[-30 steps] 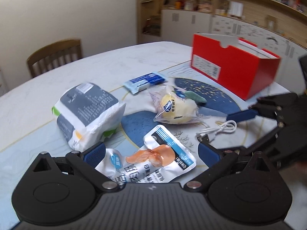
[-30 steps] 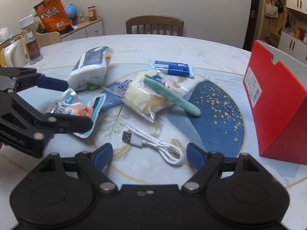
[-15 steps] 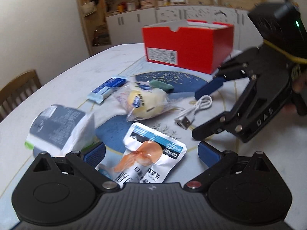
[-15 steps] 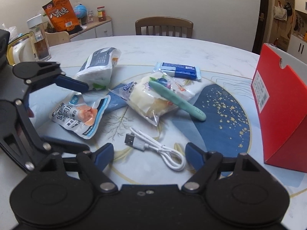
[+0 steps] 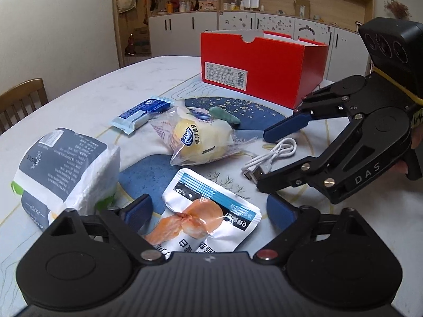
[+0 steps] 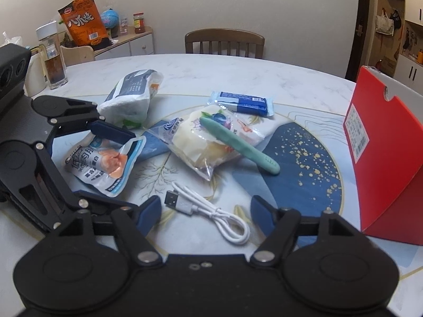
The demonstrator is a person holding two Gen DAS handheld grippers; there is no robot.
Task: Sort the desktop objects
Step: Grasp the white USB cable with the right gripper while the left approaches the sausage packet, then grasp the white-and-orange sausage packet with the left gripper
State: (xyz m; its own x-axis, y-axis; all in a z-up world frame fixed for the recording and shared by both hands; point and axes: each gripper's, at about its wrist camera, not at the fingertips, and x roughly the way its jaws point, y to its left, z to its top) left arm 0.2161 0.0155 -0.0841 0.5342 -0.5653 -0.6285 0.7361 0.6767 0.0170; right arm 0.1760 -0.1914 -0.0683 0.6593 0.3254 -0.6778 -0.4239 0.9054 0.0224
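Much bare table (image 6: 264,74) beyond clutter

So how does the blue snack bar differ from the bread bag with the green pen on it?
The snack bar is slim, flat and opaque blue and white; the bread bag is puffy and clear, showing pale bread inside. The bar has nothing on it, while the green pen lies across the bag. The bar lies farther from the grippers than the bag. Both are sealed wrappers resting on the table, untouched.

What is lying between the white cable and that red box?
Nothing: in the right wrist view, only bare blue, gold-speckled tabletop separates the white cable from the red box.
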